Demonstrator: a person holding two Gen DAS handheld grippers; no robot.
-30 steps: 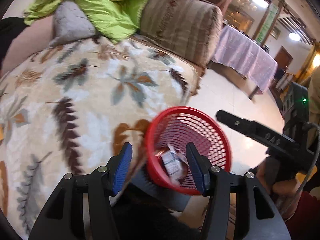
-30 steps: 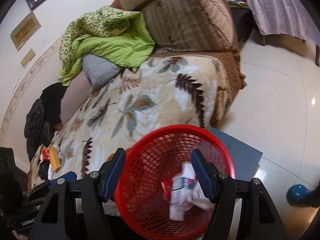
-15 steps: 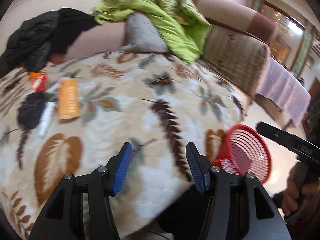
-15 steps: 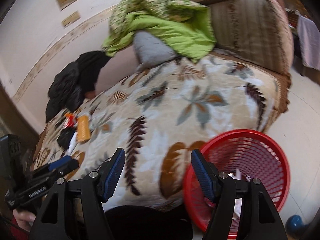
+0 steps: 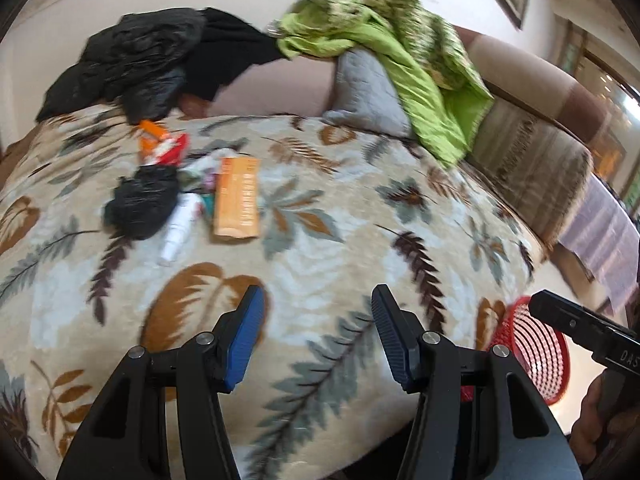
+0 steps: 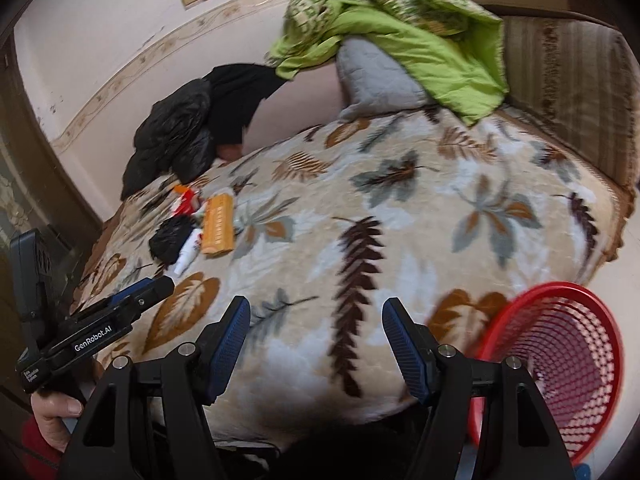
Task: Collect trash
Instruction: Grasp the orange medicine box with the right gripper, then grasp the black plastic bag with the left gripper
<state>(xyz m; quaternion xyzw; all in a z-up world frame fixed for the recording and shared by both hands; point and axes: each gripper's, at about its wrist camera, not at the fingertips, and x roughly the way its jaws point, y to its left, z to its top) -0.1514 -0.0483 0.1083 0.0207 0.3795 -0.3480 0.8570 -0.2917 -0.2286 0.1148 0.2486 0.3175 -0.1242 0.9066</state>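
Lying clustered at 10 o'clock on the leaf-patterned blanket (image 5: 320, 240): one orange packet (image 5: 237, 200), one white tube (image 5: 180, 228), one crumpled black bag (image 5: 142, 206), one red-and-orange wrapper (image 5: 162, 142); smaller scraps between them too blurred to count. Nothing lies between them and the grippers. One red mesh basket (image 6: 560, 360) on the floor at 4 o'clock, beside the sofa. Left gripper (image 5: 318, 336) and right gripper (image 6: 316, 344): fingers spread, empty. Behind: green quilt (image 5: 400, 60), grey cushion (image 5: 368, 88), black jacket (image 5: 136, 56), pale wall.
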